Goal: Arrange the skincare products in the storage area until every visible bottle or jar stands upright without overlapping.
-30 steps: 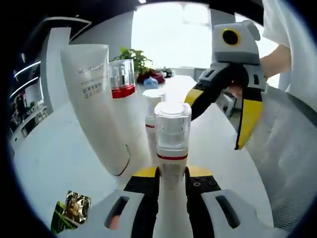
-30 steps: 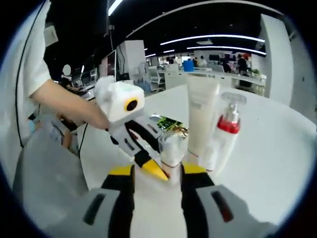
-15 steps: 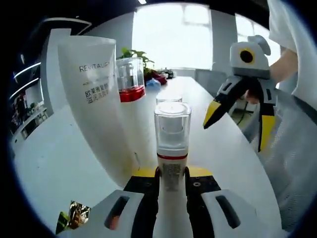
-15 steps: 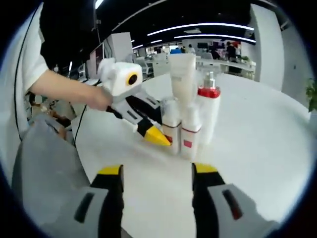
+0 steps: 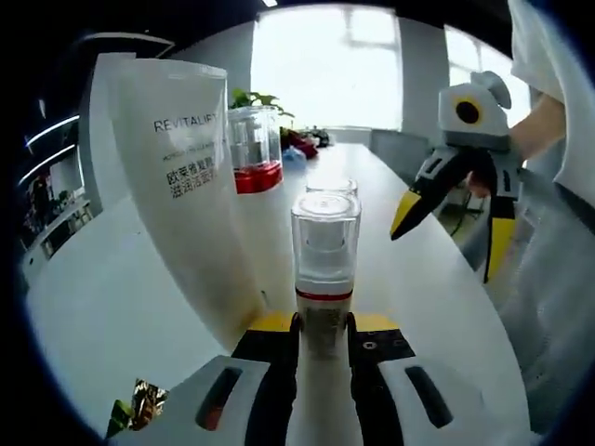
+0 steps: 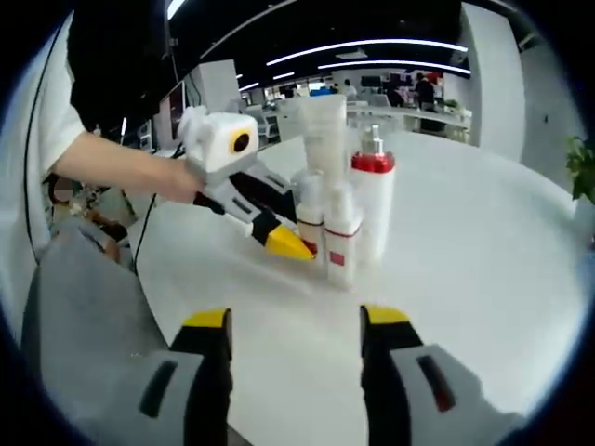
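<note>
My left gripper [image 5: 323, 327] is shut on a small white bottle with a clear cap [image 5: 325, 251], held upright beside a tall white tube [image 5: 191, 186]. A pump bottle with a red band [image 5: 255, 153] stands behind the tube, and another clear-capped small bottle [image 5: 332, 186] stands behind the held one. In the right gripper view the left gripper [image 6: 279, 240] holds its bottle [image 6: 310, 212] against the cluster: a red-labelled small bottle [image 6: 342, 243], the pump bottle [image 6: 372, 200] and the tube [image 6: 325, 139]. My right gripper [image 6: 296, 321] is open, back from the cluster; it appears as the right gripper [image 5: 448, 243] at the right.
All products stand on a white table [image 6: 465, 279]. A green and gold packet [image 5: 135, 404] lies near the left jaw. A potted plant [image 5: 256, 98] sits at the table's far end. A person's arm [image 6: 121, 172] and a grey chair [image 6: 84, 307] are at the left.
My right gripper opened wider and drew back from the cluster of bottles. My left gripper stayed shut on the small bottle and moved nearer to the tube.
</note>
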A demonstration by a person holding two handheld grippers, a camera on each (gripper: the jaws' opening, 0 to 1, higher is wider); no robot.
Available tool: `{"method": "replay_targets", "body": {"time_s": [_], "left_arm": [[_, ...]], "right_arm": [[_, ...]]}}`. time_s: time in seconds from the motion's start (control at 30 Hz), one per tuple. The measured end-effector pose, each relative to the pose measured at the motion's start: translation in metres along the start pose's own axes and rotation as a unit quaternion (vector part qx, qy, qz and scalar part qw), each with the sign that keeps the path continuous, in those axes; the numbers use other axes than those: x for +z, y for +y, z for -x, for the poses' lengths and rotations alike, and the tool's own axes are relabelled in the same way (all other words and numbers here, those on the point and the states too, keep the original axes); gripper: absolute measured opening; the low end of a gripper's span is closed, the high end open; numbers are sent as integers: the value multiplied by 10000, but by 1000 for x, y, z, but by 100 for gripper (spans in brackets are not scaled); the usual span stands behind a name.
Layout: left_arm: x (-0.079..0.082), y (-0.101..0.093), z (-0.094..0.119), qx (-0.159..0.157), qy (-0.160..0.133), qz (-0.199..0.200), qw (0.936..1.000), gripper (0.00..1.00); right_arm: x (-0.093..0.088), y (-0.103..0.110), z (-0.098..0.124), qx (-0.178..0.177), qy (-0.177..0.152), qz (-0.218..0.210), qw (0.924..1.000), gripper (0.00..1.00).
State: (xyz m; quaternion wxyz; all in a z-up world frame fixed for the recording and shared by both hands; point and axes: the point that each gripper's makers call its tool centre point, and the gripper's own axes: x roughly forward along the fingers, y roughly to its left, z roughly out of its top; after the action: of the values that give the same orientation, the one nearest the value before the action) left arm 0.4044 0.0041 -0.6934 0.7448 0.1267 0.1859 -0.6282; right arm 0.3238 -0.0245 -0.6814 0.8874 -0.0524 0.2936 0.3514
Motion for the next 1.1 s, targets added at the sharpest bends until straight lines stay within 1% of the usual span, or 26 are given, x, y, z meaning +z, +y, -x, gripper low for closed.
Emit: {"method": "replay_targets", "body": {"time_s": [0.1, 0.3, 0.43, 0.5, 0.6, 0.67, 0.7, 0.73, 0.8, 0.83, 0.9, 1.0, 1.03, 1.1], "left_arm": [[1, -1, 1, -30, -25, 31, 10000, 22], [-6, -3, 9, -20, 94, 7, 10000, 25], [-14, -2, 24, 45, 227, 25, 9997, 28], [-21, 2, 36, 121, 350, 18, 9993, 30], [-31, 13, 56, 332, 494, 116, 9982, 34], [-39, 23, 71, 523, 626, 150, 9966, 36], [-43, 30, 80, 658, 674, 229, 9953, 37], [-44, 32, 83, 689, 691, 255, 9949, 39], [-51, 41, 95, 837, 799, 302, 9928, 43], [-56, 46, 101, 919, 900, 332, 9911, 46], [-65, 56, 112, 1040, 1104, 348, 9878, 50], [-76, 67, 121, 1112, 1336, 372, 9841, 54], [-82, 73, 126, 1166, 1481, 368, 9814, 56], [-87, 80, 130, 1185, 1619, 367, 9790, 59]], "right_arm": [[0, 0, 0, -1, 9, 0, 10000, 55], [1, -1, 1, -3, 16, 10, 10000, 56], [2, -1, 1, 6, 28, 11, 10000, 56], [2, -1, 1, 10, 35, 23, 10000, 57], [2, -1, 2, 18, 40, 23, 10000, 57], [1, -1, 2, 19, 49, 10, 10000, 58], [1, 0, 2, 28, 49, -5, 10000, 58], [0, 0, 2, 27, 49, -8, 10000, 58], [0, 0, 2, 33, 59, -6, 10000, 58], [-1, 1, 2, 39, 61, -9, 10000, 58], [-2, 1, 2, 43, 67, -8, 10000, 58], [-4, 2, 4, 43, 92, -23, 9999, 58], [-4, 2, 4, 42, 95, -24, 9999, 58], [-5, 1, 4, 28, 108, -28, 9999, 59]]}}
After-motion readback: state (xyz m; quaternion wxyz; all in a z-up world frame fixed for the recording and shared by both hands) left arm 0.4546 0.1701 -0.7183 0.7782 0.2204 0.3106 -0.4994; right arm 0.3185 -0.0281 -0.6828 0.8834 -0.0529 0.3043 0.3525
